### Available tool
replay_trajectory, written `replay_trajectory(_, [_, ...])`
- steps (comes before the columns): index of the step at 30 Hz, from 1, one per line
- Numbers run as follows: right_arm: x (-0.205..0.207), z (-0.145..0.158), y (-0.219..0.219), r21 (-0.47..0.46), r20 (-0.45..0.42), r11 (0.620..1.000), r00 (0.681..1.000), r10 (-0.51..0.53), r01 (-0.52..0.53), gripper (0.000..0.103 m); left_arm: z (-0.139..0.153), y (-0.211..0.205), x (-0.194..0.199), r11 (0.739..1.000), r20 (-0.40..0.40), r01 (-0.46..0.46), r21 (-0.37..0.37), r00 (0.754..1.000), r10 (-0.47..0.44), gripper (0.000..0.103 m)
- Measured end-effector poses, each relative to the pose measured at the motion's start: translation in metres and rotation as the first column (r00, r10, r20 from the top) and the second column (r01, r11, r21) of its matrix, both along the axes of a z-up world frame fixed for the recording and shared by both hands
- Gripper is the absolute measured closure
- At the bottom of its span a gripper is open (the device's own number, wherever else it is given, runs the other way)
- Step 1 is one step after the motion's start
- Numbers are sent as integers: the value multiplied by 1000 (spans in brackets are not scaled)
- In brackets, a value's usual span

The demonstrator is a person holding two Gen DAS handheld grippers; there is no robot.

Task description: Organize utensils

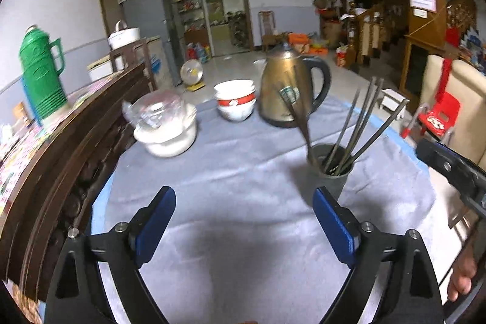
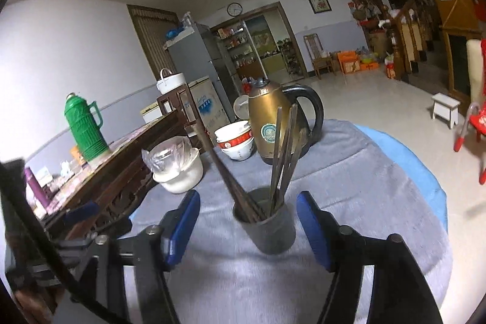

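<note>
A dark grey cup [image 2: 267,228] stands on the grey tablecloth and holds several chopsticks: dark brown ones [image 2: 224,172] lean left, greyish ones [image 2: 284,151] lean right. My right gripper [image 2: 249,198] is open with the cup between its blue pads, which do not press on it. In the left wrist view the same cup [image 1: 332,175] with its chopsticks [image 1: 360,126] stands just beyond the right fingertip. My left gripper [image 1: 244,196] is open over bare cloth with nothing between its fingers. Part of the right gripper's black body [image 1: 449,169] shows at the right edge.
Behind the cup stand a brass-coloured kettle [image 1: 288,90], stacked white and red bowls [image 1: 235,100] and a white bowl with a plastic bag [image 1: 165,126]. A green thermos [image 1: 42,75] sits on the wooden sideboard [image 1: 60,160] at the left. The table edge [image 2: 425,172] curves at the right.
</note>
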State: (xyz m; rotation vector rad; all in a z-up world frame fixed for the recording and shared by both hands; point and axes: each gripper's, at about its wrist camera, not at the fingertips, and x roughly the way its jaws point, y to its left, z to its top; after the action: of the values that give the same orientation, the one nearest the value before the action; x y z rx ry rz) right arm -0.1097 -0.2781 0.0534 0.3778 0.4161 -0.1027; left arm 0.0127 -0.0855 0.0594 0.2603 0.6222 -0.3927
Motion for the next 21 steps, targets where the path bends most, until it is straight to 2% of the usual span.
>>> replay_trajectory(6, [-19,-4,24,-49,-84,999,997,-2,-2,33,-3,12,-6,997,37,-67,48,997,66,11])
replay_trajectory(15, [-34,7,52,-101,-122,995,992,-18,6,33,-3,22,-6,992,58,-106,63,993,103,11])
replay_trajectory(21, [-32,7,59,-78,-153,997,988,-25,13,33,-6,26,-4,992,51,-110,63,993,107,11])
